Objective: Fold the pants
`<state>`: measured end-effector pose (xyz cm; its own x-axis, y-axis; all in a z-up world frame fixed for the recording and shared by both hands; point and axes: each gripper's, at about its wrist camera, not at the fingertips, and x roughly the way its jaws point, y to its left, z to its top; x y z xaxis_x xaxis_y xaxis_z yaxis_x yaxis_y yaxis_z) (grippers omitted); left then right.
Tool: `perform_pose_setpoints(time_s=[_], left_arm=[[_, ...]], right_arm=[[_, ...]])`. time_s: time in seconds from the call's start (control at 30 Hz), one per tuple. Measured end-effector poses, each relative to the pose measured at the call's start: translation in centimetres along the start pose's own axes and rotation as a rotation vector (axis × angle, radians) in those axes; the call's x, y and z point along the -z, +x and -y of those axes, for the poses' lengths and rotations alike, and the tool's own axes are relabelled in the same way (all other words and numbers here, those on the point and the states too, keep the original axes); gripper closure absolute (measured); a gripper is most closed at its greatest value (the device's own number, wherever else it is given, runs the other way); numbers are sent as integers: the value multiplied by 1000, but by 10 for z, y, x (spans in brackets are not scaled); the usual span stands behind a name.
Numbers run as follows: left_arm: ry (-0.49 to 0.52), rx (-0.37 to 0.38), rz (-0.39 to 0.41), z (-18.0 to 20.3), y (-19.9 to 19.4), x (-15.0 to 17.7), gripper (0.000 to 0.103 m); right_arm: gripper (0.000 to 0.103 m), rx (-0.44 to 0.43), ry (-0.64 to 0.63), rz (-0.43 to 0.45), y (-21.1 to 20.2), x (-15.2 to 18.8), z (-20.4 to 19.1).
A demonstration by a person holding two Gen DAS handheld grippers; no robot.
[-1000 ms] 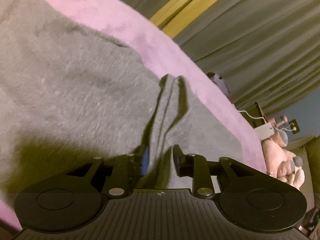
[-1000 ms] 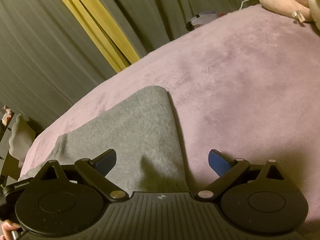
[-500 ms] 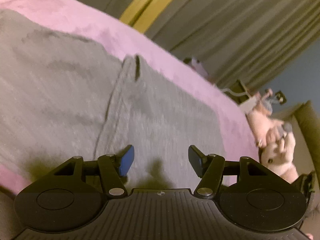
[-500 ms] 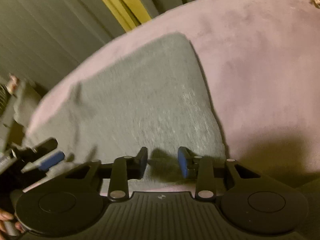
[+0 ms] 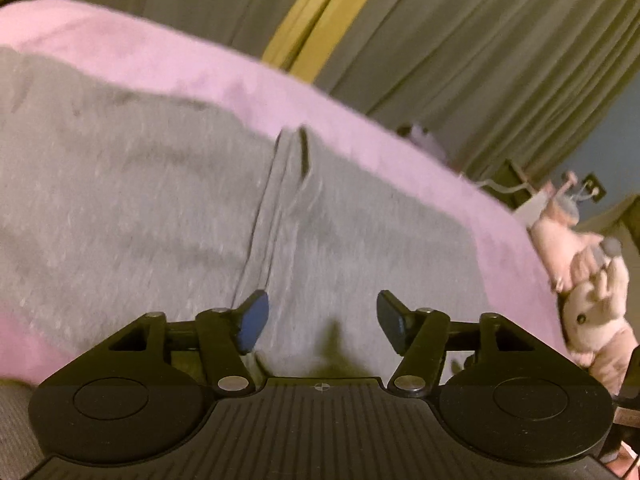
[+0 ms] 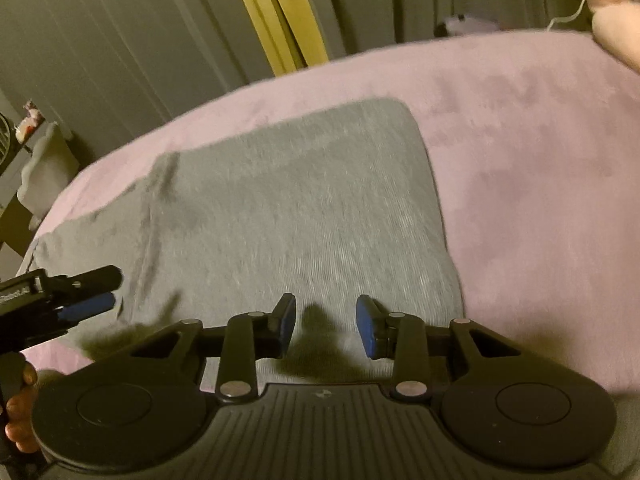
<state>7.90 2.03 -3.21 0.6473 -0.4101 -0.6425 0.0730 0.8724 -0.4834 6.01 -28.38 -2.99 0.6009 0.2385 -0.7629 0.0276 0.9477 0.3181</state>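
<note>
One pair of grey pants (image 6: 296, 216) lying flat on one pink bed (image 6: 540, 160), folded edge to the right, a seam ridge (image 5: 276, 200) running up the cloth. Two grippers above the near edge: left gripper (image 5: 322, 318) jaws apart, empty; right gripper (image 6: 326, 324) jaws narrowly apart, empty. One plush toy (image 5: 592, 304) at bedside

Black ribbed hand-held gripper (image 5: 322, 320), blue pads (image 5: 252, 322), seemingly bare fingers (image 6: 20, 412)

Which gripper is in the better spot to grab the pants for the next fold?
Probably the left gripper. It is open right by the raised crease in the gray pants. The right gripper is open too, but over flat cloth.
</note>
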Motion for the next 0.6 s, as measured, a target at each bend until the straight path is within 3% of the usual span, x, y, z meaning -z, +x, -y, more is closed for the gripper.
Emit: perform_pose_setpoints(time_s=[0.1, 0.2, 0.37, 0.6], left_arm=[[19, 11, -30, 4, 5, 0, 31], [91, -67, -100, 13, 22, 6, 31], [167, -103, -106, 23, 27, 12, 24], [206, -124, -103, 28, 32, 16, 20]], right_arm=[[69, 26, -23, 41, 1, -8, -2], [69, 77, -66, 47, 11, -17, -2], [75, 102, -109, 17, 37, -36, 2], [75, 163, -123, 60, 69, -83, 0]])
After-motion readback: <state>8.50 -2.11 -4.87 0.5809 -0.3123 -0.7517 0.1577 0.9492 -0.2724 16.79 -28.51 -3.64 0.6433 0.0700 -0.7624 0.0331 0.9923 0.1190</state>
